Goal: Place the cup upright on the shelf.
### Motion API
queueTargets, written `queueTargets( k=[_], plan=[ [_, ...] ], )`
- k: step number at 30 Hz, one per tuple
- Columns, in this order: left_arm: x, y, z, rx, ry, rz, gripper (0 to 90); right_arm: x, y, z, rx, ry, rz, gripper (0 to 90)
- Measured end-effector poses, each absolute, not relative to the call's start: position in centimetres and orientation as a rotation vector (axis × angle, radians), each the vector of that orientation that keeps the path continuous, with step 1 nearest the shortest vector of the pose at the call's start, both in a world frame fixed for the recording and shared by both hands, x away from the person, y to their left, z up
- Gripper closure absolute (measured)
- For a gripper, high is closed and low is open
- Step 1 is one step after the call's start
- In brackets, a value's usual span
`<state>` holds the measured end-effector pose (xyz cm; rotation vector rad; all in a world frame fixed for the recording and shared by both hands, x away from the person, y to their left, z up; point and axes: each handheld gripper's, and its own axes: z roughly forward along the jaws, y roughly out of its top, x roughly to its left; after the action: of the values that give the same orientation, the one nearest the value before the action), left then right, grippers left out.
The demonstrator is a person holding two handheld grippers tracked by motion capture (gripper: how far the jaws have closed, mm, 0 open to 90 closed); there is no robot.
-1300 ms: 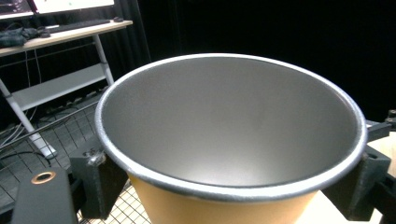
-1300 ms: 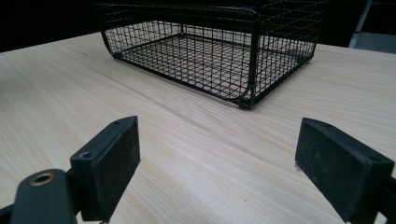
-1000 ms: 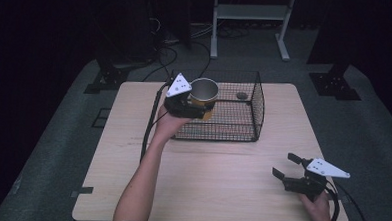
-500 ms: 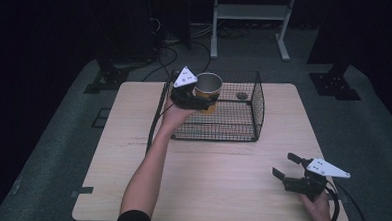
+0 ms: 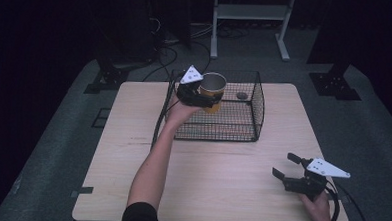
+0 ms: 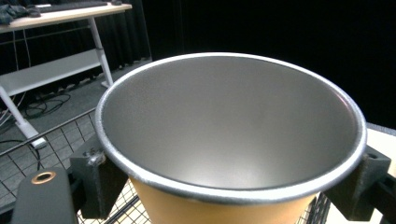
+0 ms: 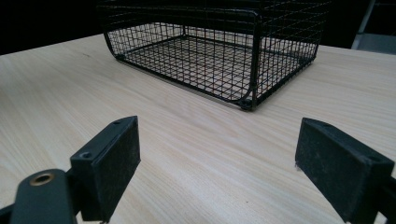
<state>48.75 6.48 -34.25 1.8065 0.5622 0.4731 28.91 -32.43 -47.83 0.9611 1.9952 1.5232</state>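
The left gripper (image 5: 200, 93) is clamped on a yellow paper cup (image 5: 213, 91), a pad on either side of the wall just under the rim, and carries it upright over the left part of the black wire basket (image 5: 256, 110) at the far side of the table (image 5: 132, 138). In the left gripper view the cup (image 6: 229, 135) shows a wide mouth, a rolled rim and a plain grey lining with nothing inside, so it is probably very light and takes little force to lift. The thin wall likely gives and goes oval if squeezed hard; the rolled rim is the stiffest part, so holding just below it, as here, seems the soundest place. The smooth, tapering side could slip downward through a loose grip. A small dark round thing (image 5: 241, 96) lies on the basket floor. The right gripper (image 5: 287, 167) rests near the table's right front corner, jaws wide apart and holding nothing
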Motion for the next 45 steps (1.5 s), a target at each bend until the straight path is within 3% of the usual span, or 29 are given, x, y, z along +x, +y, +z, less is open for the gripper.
queueTargets(
  k=[45],
  plan=[
    [54.8,4.4,-39.6,2.056,0.524,0.250,13.4,28.9,-32.4,-47.8,0.948,2.000,1.530,13.0]
  ],
)
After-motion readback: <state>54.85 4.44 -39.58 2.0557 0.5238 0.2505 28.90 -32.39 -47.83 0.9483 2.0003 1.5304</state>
